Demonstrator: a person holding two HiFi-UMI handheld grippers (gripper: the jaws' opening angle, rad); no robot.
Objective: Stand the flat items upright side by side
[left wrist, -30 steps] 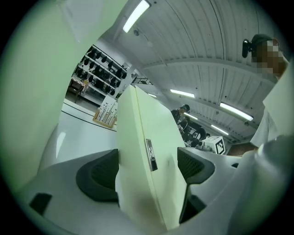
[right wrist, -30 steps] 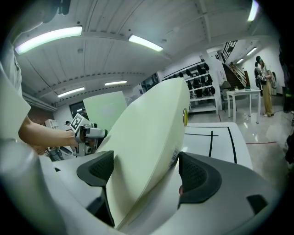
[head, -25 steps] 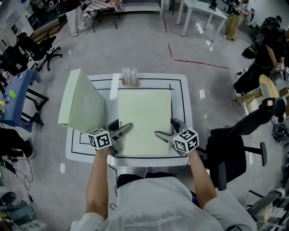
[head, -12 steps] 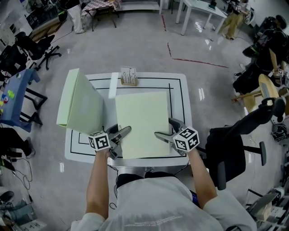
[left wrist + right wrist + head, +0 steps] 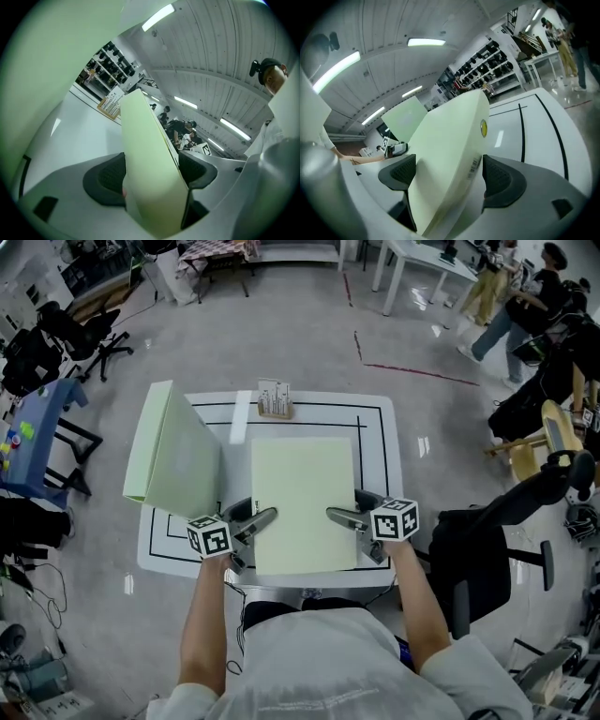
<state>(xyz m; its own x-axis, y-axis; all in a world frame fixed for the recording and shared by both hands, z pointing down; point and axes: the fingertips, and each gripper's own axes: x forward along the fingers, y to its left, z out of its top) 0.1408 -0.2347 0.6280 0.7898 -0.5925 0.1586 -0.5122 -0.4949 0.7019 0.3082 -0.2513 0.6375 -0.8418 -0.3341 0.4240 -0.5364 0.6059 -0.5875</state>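
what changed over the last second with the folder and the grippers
The right gripper rolled, its marker cube now facing up, and the held green folder shifted slightly toward the person. The left gripper has just been closing its jaws on the folder's left edge. The upright folder and card holder stayed put.

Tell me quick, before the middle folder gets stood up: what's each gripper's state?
Left gripper: jaws have just been closing, clamped on the green folder at its left edge.
Right gripper: closed on the same folder's right edge.
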